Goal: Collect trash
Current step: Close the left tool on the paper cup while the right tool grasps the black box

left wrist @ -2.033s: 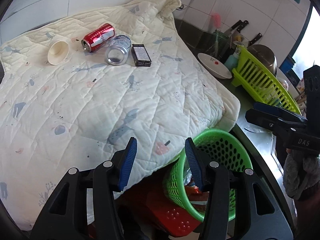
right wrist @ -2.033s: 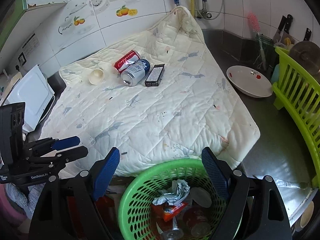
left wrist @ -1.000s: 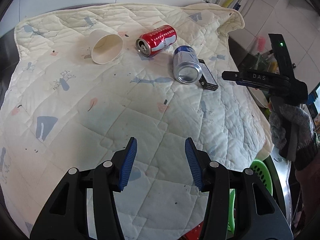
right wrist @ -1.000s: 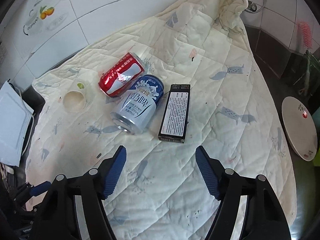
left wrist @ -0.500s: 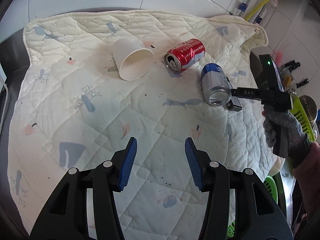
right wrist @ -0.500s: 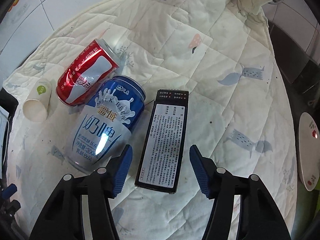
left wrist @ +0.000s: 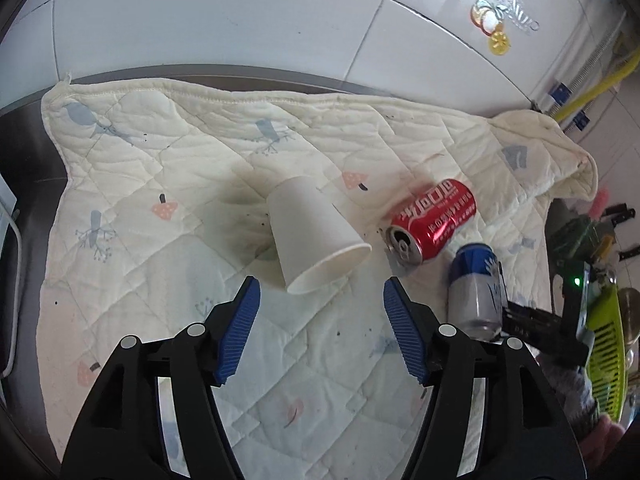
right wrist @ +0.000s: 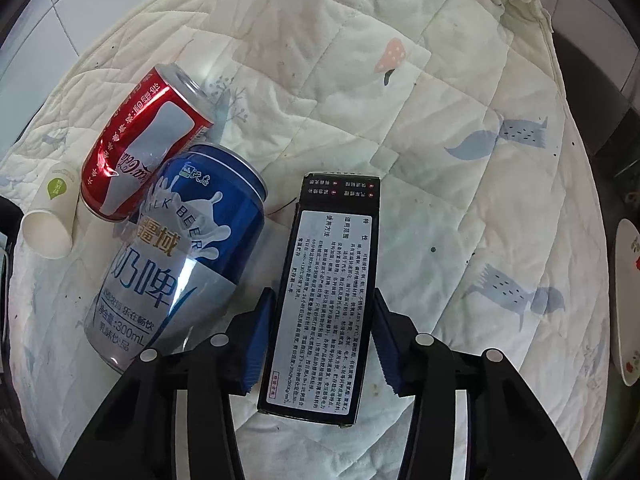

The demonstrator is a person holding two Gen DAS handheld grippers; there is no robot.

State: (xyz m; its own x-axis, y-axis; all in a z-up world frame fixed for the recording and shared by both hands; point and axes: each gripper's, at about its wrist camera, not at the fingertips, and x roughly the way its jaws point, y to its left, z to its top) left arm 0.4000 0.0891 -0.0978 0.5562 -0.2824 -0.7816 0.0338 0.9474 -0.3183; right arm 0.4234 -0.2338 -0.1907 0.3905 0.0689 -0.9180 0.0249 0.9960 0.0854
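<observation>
On a cream quilted cloth (left wrist: 168,184) lie a white paper cup (left wrist: 316,236), a red can (left wrist: 434,216), a blue-and-silver can (left wrist: 474,288) and a black box (right wrist: 326,292). My left gripper (left wrist: 320,312) is open, its fingertips just short of the cup's mouth. My right gripper (right wrist: 322,320) is open with its fingers on either side of the black box's near half, a small gap on each side. The blue can (right wrist: 176,252), red can (right wrist: 144,144) and cup (right wrist: 50,220) lie left of the box. The right gripper also shows in the left wrist view (left wrist: 536,320).
White wall tiles (left wrist: 240,20) stand behind the cloth. A green dish rack (left wrist: 604,332) and knives sit at the far right. A white plate (right wrist: 628,304) lies right of the cloth on the dark counter.
Both grippers moved forward over the cloth. The left closed in on the paper cup. The right came down around the black box, and its jaws narrowed.
</observation>
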